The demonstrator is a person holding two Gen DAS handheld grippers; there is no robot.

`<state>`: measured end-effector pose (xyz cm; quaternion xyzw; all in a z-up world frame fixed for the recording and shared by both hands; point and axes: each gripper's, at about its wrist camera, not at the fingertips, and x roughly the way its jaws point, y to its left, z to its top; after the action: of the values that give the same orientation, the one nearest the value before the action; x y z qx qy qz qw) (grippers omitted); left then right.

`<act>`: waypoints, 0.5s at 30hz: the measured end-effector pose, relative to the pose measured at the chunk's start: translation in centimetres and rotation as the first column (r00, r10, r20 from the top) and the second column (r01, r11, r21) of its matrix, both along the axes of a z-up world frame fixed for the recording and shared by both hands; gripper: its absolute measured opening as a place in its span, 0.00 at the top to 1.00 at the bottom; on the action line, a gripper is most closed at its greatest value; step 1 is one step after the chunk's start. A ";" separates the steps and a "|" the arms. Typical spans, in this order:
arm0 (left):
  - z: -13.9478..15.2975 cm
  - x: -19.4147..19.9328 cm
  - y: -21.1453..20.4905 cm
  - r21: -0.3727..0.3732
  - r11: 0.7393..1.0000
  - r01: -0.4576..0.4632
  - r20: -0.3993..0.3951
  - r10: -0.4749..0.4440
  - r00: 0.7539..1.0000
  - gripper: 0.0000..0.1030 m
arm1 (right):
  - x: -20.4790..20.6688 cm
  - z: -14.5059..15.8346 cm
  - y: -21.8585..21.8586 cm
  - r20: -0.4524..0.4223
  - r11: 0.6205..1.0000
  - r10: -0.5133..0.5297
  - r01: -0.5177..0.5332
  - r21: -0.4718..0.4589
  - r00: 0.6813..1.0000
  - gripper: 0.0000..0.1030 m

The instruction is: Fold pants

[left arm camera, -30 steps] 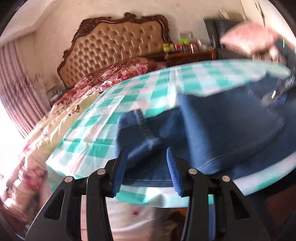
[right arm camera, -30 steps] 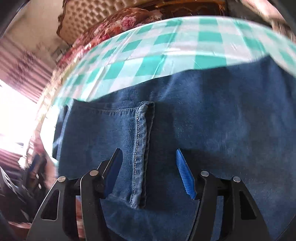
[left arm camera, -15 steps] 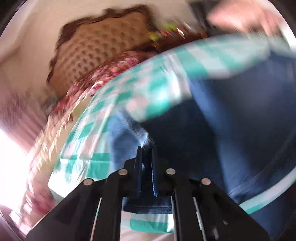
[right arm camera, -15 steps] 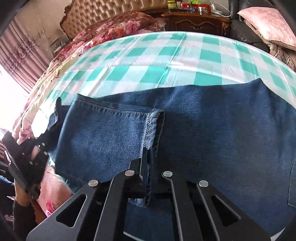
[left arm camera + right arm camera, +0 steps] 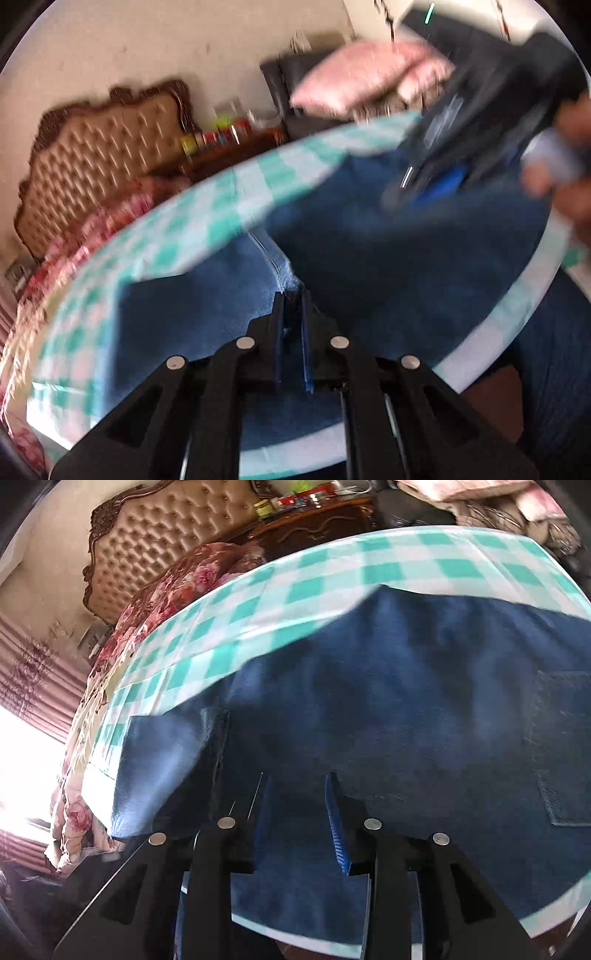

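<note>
Behind everything stood a tufted headboard [image 5: 99, 147] with a carved dark frame, and a dark wooden side cabinet [image 5: 236, 147] carrying small colourful jars. A green-and-white checked tablecloth [image 5: 229, 195] covered the table in the left wrist view, which was blurred by motion. On that cloth lay the blue denim pants [image 5: 388, 266], spread across most of the near half of the table. The left gripper [image 5: 293, 295] was clamped on a stitched seam edge of the pants, its two blue-lined fingers drawn close together with the paler denim fold pinched between them. At upper right the right gripper [image 5: 436, 184] appeared as a dark blurred shape with a blue pad, held by a hand [image 5: 565, 158] above the far part of the pants; its state could not be read from this view. A pink pillow [image 5: 369, 77] rested on dark furniture beyond the table.

Seen from the right wrist, the same checked tablecloth [image 5: 332, 579] curved across the upper frame, with a floral red bedspread [image 5: 192, 579] and the headboard [image 5: 155, 535] behind it. The pants [image 5: 406, 720] filled the middle and lower frame, a back pocket [image 5: 565, 746] showing at the right, and a paler folded leg portion [image 5: 155, 768] lying at the left edge of the table. The right gripper [image 5: 299, 786] hung just over the denim with its fingers apart and nothing between them. Pink curtains [image 5: 33, 675] and a bright window sat at far left.
</note>
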<state>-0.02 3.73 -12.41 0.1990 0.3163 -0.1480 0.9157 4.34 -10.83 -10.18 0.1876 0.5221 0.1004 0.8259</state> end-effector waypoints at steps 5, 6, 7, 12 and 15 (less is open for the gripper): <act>-0.2 -0.8 1.0 -0.068 0.997 0.035 -0.047 -0.039 0.998 0.54 | -0.1 -1.1 -0.8 -0.025 0.999 -0.016 0.017 0.037 1.000 0.69; -0.2 -0.9 1.2 -0.045 0.998 0.044 -0.049 -0.046 0.998 0.54 | 0.1 -1.2 -0.4 -0.027 0.999 -0.004 0.006 0.044 1.000 0.69; -0.4 -1.3 0.9 -0.041 0.998 0.050 -0.052 -0.052 0.997 0.54 | 0.1 -1.2 0.1 -0.026 0.999 0.013 -0.012 0.048 1.000 0.69; -1.4 -1.7 -0.4 0.058 0.996 0.068 -0.052 -0.066 0.997 0.54 | 0.7 -1.4 2.2 -0.028 0.993 0.088 -0.086 0.078 0.996 0.69; -2.2 -0.4 -1.4 0.095 0.993 0.068 -0.075 -0.061 0.995 0.54 | 0.9 -1.3 2.6 -0.034 0.988 0.109 -0.104 0.111 0.994 0.56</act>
<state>-0.40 2.35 -14.58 0.2484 0.3491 -0.1691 0.8876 5.21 -8.18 -11.47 0.2062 0.5414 0.1690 0.7974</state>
